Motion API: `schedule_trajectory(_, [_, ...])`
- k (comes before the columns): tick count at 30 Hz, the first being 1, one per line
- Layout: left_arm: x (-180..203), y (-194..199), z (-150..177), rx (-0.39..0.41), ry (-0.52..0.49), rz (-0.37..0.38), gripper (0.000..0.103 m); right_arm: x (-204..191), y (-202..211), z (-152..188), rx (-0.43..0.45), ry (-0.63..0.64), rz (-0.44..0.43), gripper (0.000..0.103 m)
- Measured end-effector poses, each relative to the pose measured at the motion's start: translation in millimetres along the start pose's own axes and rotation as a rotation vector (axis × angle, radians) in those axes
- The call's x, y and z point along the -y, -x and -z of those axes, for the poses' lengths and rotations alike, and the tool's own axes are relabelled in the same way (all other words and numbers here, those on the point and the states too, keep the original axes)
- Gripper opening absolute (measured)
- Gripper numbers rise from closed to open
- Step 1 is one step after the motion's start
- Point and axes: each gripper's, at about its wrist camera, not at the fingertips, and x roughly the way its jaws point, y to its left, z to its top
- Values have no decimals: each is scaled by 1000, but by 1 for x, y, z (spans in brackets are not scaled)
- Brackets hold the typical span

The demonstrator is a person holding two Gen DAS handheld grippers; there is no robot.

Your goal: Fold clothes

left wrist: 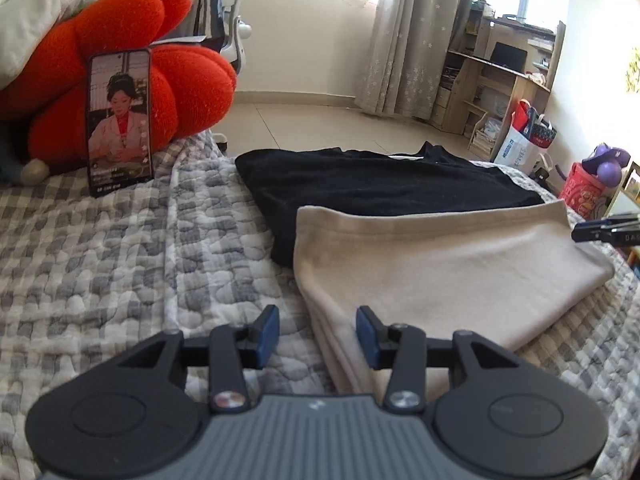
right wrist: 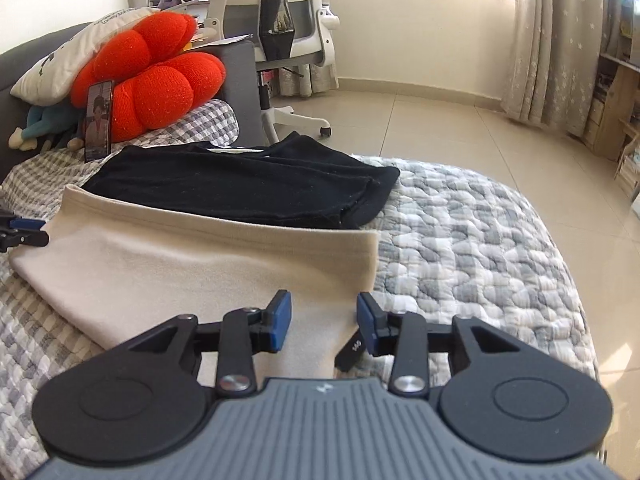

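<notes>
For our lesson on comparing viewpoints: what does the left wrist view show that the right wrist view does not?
Only the left wrist view shows the wooden desk, a white shopping bag and purple balls. Only the right wrist view shows the office chair's wheeled base and a blue plush toy. Both show the beige folded garment, the black garment, the phone, the red cushion and the open left gripper and right gripper.

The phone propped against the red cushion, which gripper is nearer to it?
Left. The left gripper sits at the beige garment's phone-side edge; the right gripper is at its far edge.

Bright daylight from curtained windows (left wrist: 404, 36), glare, fisheye-bent edges, dark corners
</notes>
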Motion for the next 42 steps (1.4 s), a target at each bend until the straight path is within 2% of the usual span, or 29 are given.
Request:
schedule_trajectory(5, [-31, 16, 3, -50, 268, 133, 43, 20, 12, 7, -90, -195, -83, 41])
schedule_trajectory(9, [-41, 13, 5, -101, 421, 235, 43, 36, 18, 17, -157, -363, -156, 49])
schedule_trajectory(12, [-44, 1, 9, -179, 505, 270, 43, 46, 23, 23, -166, -477, -210, 53])
schedule_trajectory(14, [-47, -7, 13, -197, 562, 302, 43, 52, 25, 26, -170, -543, -239, 53])
schedule_trajectory(16, [-51, -17, 17, -226, 630, 371, 44, 55, 24, 28, -162, -581, -279, 53])
schedule_trajectory(18, [-52, -27, 22, -224, 682, 421, 44, 57, 20, 30, -150, -618, -328, 54])
schedule_trajectory(21, [-52, -31, 26, -217, 733, 441, 41, 55, 16, 29, -130, -640, -372, 54])
schedule_trajectory(23, [-47, -28, 29, -203, 724, 427, 37, 51, 13, 27, -131, -630, -370, 52])
schedule_trajectory(24, [-44, -26, 31, -199, 720, 406, 29, 49, 12, 27, -136, -627, -365, 42])
schedule_trajectory(25, [-41, -24, 33, -195, 715, 374, 12, 47, 11, 26, -141, -623, -359, 19])
schedule_trajectory(26, [-39, -23, 36, -197, 721, 348, 9, 47, 10, 28, -154, -644, -357, 17])
schedule_trajectory(28, [-38, -18, 39, -177, 755, 344, 8, 53, 12, 32, -145, -693, -364, 14])
schedule_trajectory(31, [-29, -7, 33, -160, 719, 330, 7, 58, 22, 36, -141, -718, -377, 12])
schedule_trajectory(37, [-28, 15, 27, -149, 704, 372, 7, 65, 50, 38, -123, -726, -412, 11])
schedule_trajectory(42, [-26, 34, 35, -168, 672, 380, 7, 61, 65, 43, -145, -698, -421, 11])
